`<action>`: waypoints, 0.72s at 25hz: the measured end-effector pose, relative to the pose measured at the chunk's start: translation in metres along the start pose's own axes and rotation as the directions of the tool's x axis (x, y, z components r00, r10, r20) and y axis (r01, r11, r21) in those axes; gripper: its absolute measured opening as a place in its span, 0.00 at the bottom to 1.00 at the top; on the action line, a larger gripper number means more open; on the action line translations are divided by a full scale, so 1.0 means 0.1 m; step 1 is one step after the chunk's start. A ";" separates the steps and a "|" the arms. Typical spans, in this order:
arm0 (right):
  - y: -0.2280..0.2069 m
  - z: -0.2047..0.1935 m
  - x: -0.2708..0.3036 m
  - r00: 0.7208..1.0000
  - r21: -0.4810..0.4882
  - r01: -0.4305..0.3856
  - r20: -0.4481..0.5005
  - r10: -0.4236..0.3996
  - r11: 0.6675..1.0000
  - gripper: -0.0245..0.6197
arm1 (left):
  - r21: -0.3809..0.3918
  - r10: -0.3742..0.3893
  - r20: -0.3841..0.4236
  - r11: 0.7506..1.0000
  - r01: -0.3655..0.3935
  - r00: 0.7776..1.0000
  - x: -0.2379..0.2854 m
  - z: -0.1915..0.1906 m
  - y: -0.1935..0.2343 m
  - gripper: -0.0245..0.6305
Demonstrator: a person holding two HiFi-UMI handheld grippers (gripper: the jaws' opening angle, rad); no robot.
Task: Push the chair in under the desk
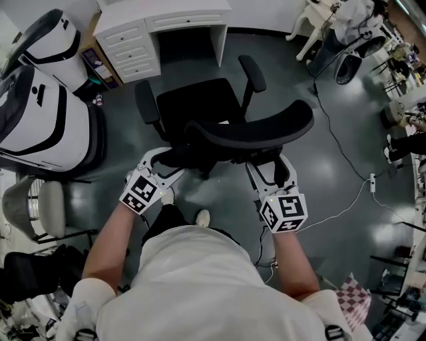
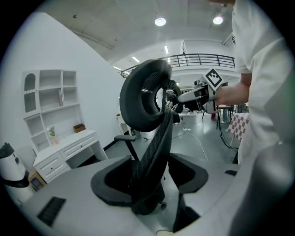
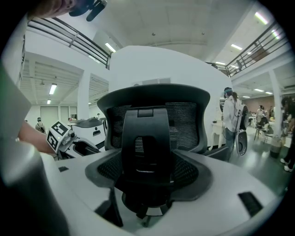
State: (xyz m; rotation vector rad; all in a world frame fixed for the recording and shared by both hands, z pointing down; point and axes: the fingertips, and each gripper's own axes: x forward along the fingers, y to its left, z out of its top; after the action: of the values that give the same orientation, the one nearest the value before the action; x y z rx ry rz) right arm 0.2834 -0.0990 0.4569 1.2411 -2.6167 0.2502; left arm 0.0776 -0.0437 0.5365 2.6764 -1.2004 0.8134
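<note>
Left gripper (image 1: 162, 166) is wide open, with the left edge of the chair (image 1: 196, 110) back standing between its jaws. Right gripper (image 1: 271, 174) is also wide open, and the spine of the chair back fills the gap between its jaws.

Surface: a dark grey, glossy floor (image 1: 346, 166). Room: a large hall with white walls, ceiling lights and a railed upper gallery.

The chair stands on the floor directly ahead of the person, seat facing away. The white desk (image 1: 166, 16) is just beyond the chair's seat front, and the seat is outside the knee opening. The drawers (image 1: 130, 50) flank that opening, ahead and left of the chair.

Around the chair:
- Left: two white-and-black units (image 1: 40, 120).
- Right: a white cable (image 1: 339, 213) lying across the floor.
- Far right, ahead: a person (image 1: 353, 20) by a white table.
- Behind, near the right gripper: a checked cloth (image 1: 353, 296).
</note>
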 end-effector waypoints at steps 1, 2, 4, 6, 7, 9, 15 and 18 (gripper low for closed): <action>0.01 0.01 0.04 1.000 -0.001 0.000 0.003 0.000 1.000 0.54 | 0.002 0.001 0.001 1.000 -0.001 1.000 0.00 0.00 0.04 0.41; 0.01 0.03 0.07 1.000 -0.002 0.000 0.006 0.000 1.000 0.54 | 0.004 0.004 0.004 1.000 -0.004 1.000 0.00 0.00 0.08 0.41; 0.02 0.05 0.13 1.000 0.000 0.003 0.008 -0.003 1.000 0.54 | 0.007 0.003 0.009 1.000 -0.003 1.000 0.01 -0.01 0.14 0.42; 0.02 0.05 0.17 1.000 0.005 0.010 0.007 -0.010 1.000 0.54 | 0.010 -0.005 0.013 1.000 0.005 1.000 0.02 -0.01 0.18 0.41; 0.01 0.06 0.19 1.000 0.006 0.014 0.008 -0.014 1.000 0.54 | 0.011 -0.010 0.016 1.000 0.009 1.000 0.03 -0.01 0.21 0.41; 0.01 0.10 0.24 1.000 0.008 0.021 0.010 -0.021 1.000 0.54 | 0.011 -0.023 0.026 1.000 0.023 0.999 0.05 0.01 0.28 0.42; 0.03 0.13 0.38 1.000 0.010 0.030 0.000 -0.030 1.000 0.54 | 0.018 -0.058 0.040 0.998 0.057 0.998 0.08 0.00 0.45 0.41; -0.01 0.15 0.46 1.000 0.008 0.020 -0.010 -0.020 1.000 0.54 | 0.033 -0.075 0.028 0.997 0.074 0.997 0.13 0.02 0.52 0.40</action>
State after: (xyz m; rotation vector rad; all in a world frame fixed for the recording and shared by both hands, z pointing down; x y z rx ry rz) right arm 0.2540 -0.1378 0.4557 1.2652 -2.5960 0.2626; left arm 0.0481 -0.0890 0.5352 2.7490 -1.0957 0.7916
